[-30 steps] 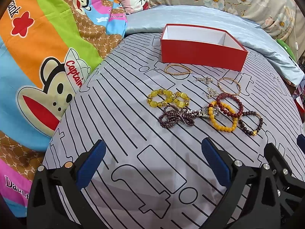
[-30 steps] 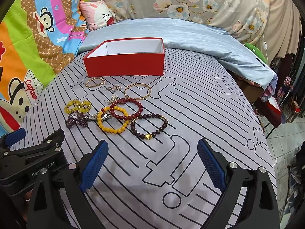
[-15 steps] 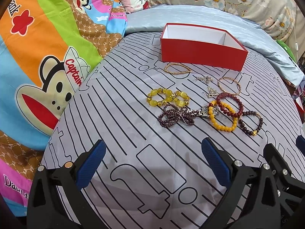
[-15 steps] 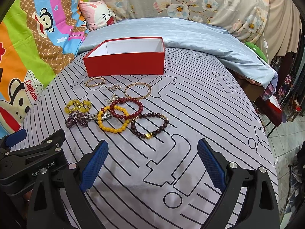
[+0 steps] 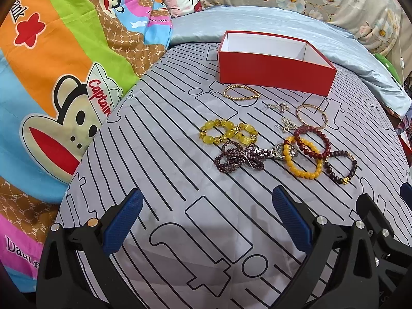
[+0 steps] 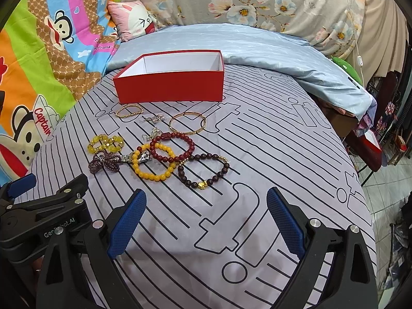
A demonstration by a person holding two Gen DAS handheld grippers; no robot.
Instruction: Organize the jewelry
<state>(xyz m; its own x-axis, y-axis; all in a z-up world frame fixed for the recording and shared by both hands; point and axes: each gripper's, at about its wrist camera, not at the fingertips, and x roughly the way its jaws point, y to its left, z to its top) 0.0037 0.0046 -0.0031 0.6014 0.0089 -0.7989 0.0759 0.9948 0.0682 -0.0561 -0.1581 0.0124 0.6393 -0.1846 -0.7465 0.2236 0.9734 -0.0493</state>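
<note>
An open red box [image 5: 275, 70] [image 6: 170, 86] with a white inside stands at the far side of the grey striped bedsheet [image 5: 180, 206]. In front of it lie several pieces: a gold bead bracelet [image 5: 240, 92], a gold bangle [image 6: 187, 123], silver earrings [image 5: 278, 106], a yellow stone bracelet [image 5: 228, 131], a purple bead bracelet [image 5: 239, 158], a watch [image 6: 140, 156], an orange bead bracelet [image 6: 152, 164], a dark red bracelet [image 6: 172, 145] and a brown bracelet [image 6: 203, 171]. My left gripper [image 5: 206, 219] and right gripper [image 6: 206, 219] are open and empty, short of the jewelry.
A cartoon monkey blanket [image 5: 59, 77] lies at the left. A light blue quilt [image 6: 257, 49] and a pink pillow [image 6: 134, 20] lie behind the box. The bed's edge drops off at the right toward a tiled floor [image 6: 386, 193].
Both grippers have drifted very slightly; the jewelry and box have not moved.
</note>
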